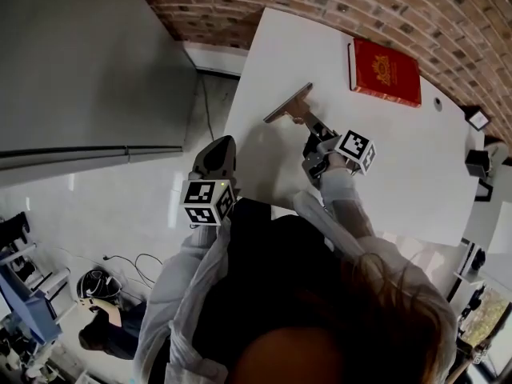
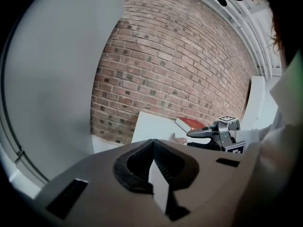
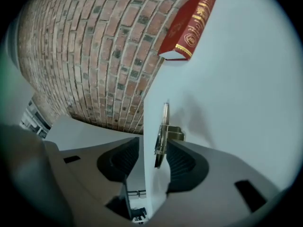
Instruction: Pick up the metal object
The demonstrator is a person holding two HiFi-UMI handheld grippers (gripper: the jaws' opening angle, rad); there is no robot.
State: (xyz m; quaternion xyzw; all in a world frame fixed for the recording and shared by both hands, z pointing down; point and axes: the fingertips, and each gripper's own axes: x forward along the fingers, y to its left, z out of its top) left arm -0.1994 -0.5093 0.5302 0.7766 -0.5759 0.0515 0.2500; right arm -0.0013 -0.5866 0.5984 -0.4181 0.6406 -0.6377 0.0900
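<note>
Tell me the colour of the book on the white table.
The book is red with a gold emblem on its cover, clearest in the head view.

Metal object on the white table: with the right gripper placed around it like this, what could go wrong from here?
1. The metal object shows as a thin plate, edge-on between the right gripper's jaws, which are apart. Closing there may pinch only the narrow plate, so it could pivot or slip.
2. In the head view it lies fairly near the table's left edge, so a sideways nudge might slide it off.
</note>
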